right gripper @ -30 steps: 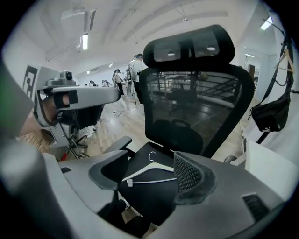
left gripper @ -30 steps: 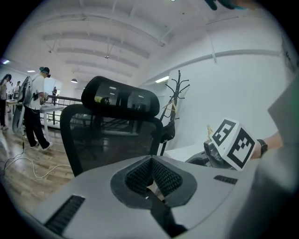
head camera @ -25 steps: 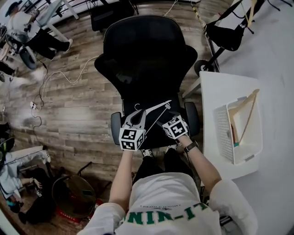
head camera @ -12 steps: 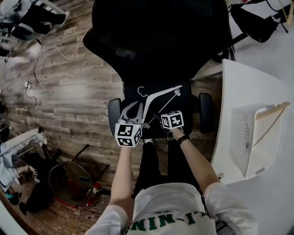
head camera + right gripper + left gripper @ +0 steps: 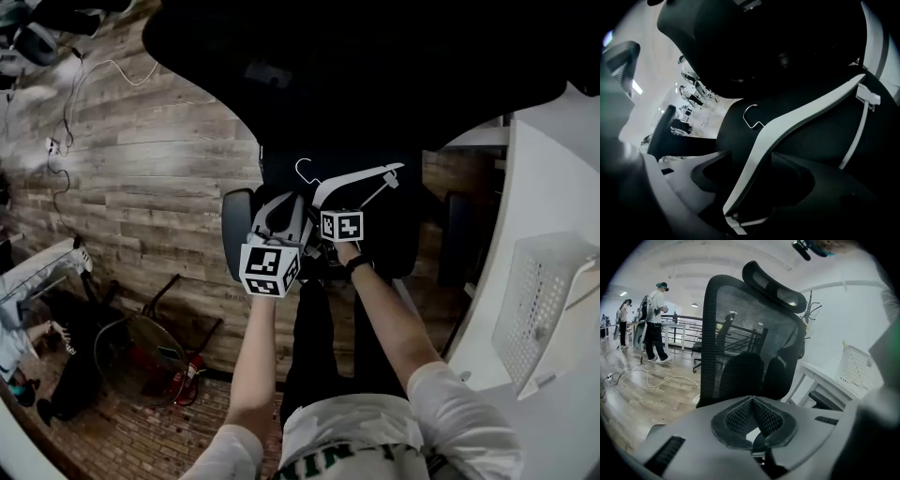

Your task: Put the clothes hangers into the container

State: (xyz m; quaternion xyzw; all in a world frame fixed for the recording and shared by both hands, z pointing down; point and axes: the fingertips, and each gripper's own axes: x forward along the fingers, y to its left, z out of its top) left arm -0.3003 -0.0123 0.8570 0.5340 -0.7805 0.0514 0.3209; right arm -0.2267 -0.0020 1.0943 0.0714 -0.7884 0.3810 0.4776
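Observation:
A white clothes hanger (image 5: 361, 178) with a metal hook (image 5: 305, 171) lies on the black seat of an office chair (image 5: 412, 234). My right gripper (image 5: 323, 208) is down at the hanger's near arm. In the right gripper view the white arm (image 5: 797, 122) runs between the jaws of the right gripper (image 5: 754, 178), which are closing, with a gap still on each side. My left gripper (image 5: 281, 202) hovers just left of the hanger, and in its own view the left gripper (image 5: 752, 401) is shut on nothing. The white mesh container (image 5: 544, 309) stands at the far right.
The container sits on a white table (image 5: 562, 169) right of the chair; the left gripper view shows the same basket (image 5: 860, 371). The chair's tall backrest (image 5: 375, 56) rises ahead. Cables (image 5: 103, 70) lie on the wooden floor to the left, where people stand (image 5: 654, 319).
The view has swung closer over the chair, pushing the container toward the right edge. Both grippers have advanced over the seat, and the right one has reached the hanger's arm.

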